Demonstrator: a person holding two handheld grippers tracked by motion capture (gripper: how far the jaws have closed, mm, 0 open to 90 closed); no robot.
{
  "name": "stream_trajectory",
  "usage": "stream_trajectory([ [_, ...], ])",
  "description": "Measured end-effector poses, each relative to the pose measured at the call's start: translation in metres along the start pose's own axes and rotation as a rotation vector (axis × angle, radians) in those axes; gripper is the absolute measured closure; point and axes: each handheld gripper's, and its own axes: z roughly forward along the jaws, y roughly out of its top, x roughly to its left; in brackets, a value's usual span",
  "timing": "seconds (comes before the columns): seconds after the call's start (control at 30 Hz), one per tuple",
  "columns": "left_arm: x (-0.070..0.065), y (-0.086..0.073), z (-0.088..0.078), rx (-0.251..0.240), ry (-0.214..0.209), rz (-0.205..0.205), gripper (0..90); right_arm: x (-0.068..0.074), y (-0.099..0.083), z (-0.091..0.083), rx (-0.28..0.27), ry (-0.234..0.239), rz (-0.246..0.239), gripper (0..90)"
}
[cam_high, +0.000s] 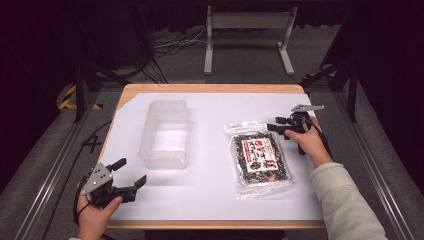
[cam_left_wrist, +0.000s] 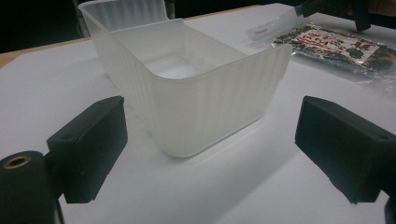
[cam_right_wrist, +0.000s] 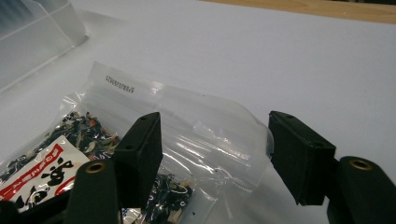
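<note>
A clear bag of dark dried food with a red-and-white label (cam_high: 260, 157) lies flat right of centre on the white table cover. My right gripper (cam_high: 274, 123) is at the bag's far right corner, low over the table. In the right gripper view its jaws (cam_right_wrist: 215, 149) stand open on either side of the bag's clear top strip (cam_right_wrist: 201, 116), and the pads do not press it. An empty translucent plastic container (cam_high: 150, 131) stands left of centre. My left gripper (cam_high: 131, 171) is open near the front left edge, and it faces the container's near wall (cam_left_wrist: 210, 102).
The white cover (cam_high: 210, 190) spreads over a wooden table with open room between container and bag and along the front. In the left gripper view the bag (cam_left_wrist: 341, 46) lies beyond the container at the right. A grey metal stand (cam_high: 247, 22) and cables are on the floor behind the table.
</note>
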Motion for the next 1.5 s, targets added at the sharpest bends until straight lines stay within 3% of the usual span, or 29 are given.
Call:
stream_trajectory([
  [0.2, 0.0, 0.0, -0.001, 0.001, 0.001, -0.003, 10.1, -0.002, -0.004, 0.005, 0.047, 0.016, 0.015, 37.5],
  [0.77, -0.001, 0.0, 0.002, 0.008, 0.001, 0.004, 10.1, -0.005, -0.004, 0.007, 0.087, 0.002, 0.066, 35.8],
  [1.03, -0.001, 0.0, 0.002, 0.007, 0.003, 0.013, 10.1, -0.002, -0.002, 0.008, 0.114, -0.002, 0.034, 52.2],
  [1.17, -0.001, -0.001, 0.002, 0.009, 0.001, 0.008, 10.2, 0.001, 0.001, 0.002, 0.116, -0.024, -0.007, 70.2],
  [1.5, -0.001, 0.001, 0.004, 0.012, -0.004, 0.014, 10.3, 0.013, 0.007, -0.002, 0.112, -0.083, -0.191, 88.8],
])
